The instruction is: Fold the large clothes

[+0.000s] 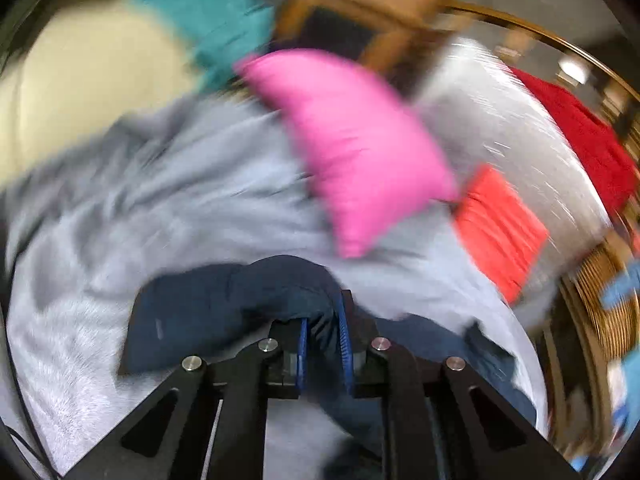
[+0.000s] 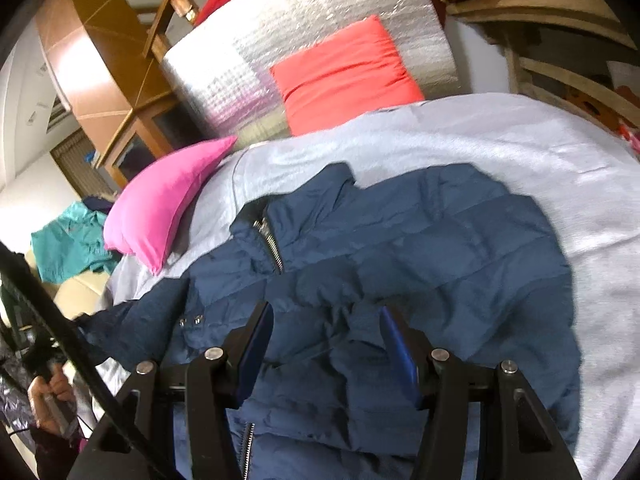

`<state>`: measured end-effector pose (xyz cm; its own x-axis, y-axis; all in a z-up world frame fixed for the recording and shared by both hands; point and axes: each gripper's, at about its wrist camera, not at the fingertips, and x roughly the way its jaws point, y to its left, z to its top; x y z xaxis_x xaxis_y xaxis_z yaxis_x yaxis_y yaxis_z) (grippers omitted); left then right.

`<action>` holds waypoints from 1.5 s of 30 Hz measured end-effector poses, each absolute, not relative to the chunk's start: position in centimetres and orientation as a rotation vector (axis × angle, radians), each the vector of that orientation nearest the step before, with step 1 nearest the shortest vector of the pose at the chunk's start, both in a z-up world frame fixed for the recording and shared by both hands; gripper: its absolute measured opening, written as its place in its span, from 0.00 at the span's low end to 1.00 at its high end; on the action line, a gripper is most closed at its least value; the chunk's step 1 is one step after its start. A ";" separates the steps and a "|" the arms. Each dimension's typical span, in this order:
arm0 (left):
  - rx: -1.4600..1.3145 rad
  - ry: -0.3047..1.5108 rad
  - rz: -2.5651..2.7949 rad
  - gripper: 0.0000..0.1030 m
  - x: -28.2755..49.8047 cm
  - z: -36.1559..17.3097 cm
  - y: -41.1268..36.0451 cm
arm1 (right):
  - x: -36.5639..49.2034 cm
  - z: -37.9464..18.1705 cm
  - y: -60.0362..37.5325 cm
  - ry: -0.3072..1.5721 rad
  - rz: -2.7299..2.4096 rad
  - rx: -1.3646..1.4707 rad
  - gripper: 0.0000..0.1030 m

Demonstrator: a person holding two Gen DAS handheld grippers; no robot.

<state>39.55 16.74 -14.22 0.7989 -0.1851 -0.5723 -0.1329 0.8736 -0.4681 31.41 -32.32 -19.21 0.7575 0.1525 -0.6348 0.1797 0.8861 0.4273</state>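
Pinched tight between the blue pads of the left gripper [image 1: 323, 344]: a fold of the dark blue puffy jacket [image 1: 224, 312]. Jaws close together, shut on the cloth. More jacket bunched up just left of the jaws and trailing off to their right, over a light grey blanket [image 1: 180, 184]. Well ahead of the jaws, a pink pillow [image 1: 348, 152] and a red pillow [image 1: 500, 228]. All very blurry.

Spread under and ahead of the right gripper [image 2: 326, 344]: the same jacket [image 2: 420, 248], lying on the grey blanket [image 2: 520, 140] of a bed. Jaws about halfway open, puffy cloth between them; hard to tell if pressed or just resting. Zipper [image 2: 272, 248] ahead and a bit left.

Looks soft, squashy, light and a bit slippery. Best grabbed by a thick edge like the hem, collar or sleeve end, not the smooth middle.
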 end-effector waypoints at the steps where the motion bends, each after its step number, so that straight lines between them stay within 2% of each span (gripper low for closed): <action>1: -0.467 0.625 -0.076 0.14 38.8 -12.8 14.6 | 31.0 -18.9 -32.8 0.708 -0.026 0.503 0.58; 5: -0.264 0.542 -0.273 0.14 35.6 -8.8 5.0 | 29.6 -18.1 -34.6 0.672 -0.064 0.539 0.58; 8: -0.185 0.543 -0.444 0.13 34.0 -8.1 -1.6 | 28.6 -17.8 -36.2 0.654 -0.090 0.567 0.58; 14: -0.036 0.689 -0.666 0.13 33.1 -11.6 -13.2 | 27.0 -18.0 -40.6 0.636 -0.148 0.685 0.58; 15: -0.013 0.731 -0.681 0.16 33.1 -12.8 -14.5 | 26.8 -18.0 -41.4 0.632 -0.160 0.705 0.58; 17: 0.057 0.881 -0.728 0.41 33.4 -15.7 -17.4 | 26.4 -18.1 -42.5 0.628 -0.175 0.733 0.59; 19: 0.134 0.997 -0.716 0.43 33.0 -18.0 -19.0 | 26.3 -18.2 -43.7 0.628 -0.178 0.769 0.63; 22: 0.160 1.012 -0.718 0.45 31.9 -18.2 -18.1 | 26.2 -18.5 -44.6 0.633 -0.158 0.818 0.64; 24: 0.114 0.984 -0.742 0.58 30.9 -16.8 -15.7 | 26.5 -18.6 -44.8 0.638 -0.135 0.840 0.64; 25: 0.079 0.967 -0.762 0.68 30.7 -16.0 -14.3 | 26.7 -18.6 -44.5 0.642 -0.123 0.839 0.64; 26: 0.052 0.956 -0.777 0.72 30.5 -15.4 -13.3 | 27.0 -18.5 -44.2 0.647 -0.111 0.835 0.64; 31: -0.067 0.898 -0.686 0.73 32.0 -13.6 -6.2 | 28.8 -18.1 -40.3 0.702 0.000 0.721 0.68; 36: -0.160 0.944 -0.424 0.73 35.4 -14.9 0.2 | 30.9 -17.0 -32.7 0.737 0.124 0.423 0.81; 41: -0.181 1.040 -0.227 0.73 36.4 -17.3 3.1 | 31.4 -17.0 -23.8 0.693 0.215 0.072 0.92; 45: -0.154 1.082 -0.204 0.73 35.7 -18.6 3.9 | 32.7 -18.5 -18.3 0.649 0.127 -0.231 0.93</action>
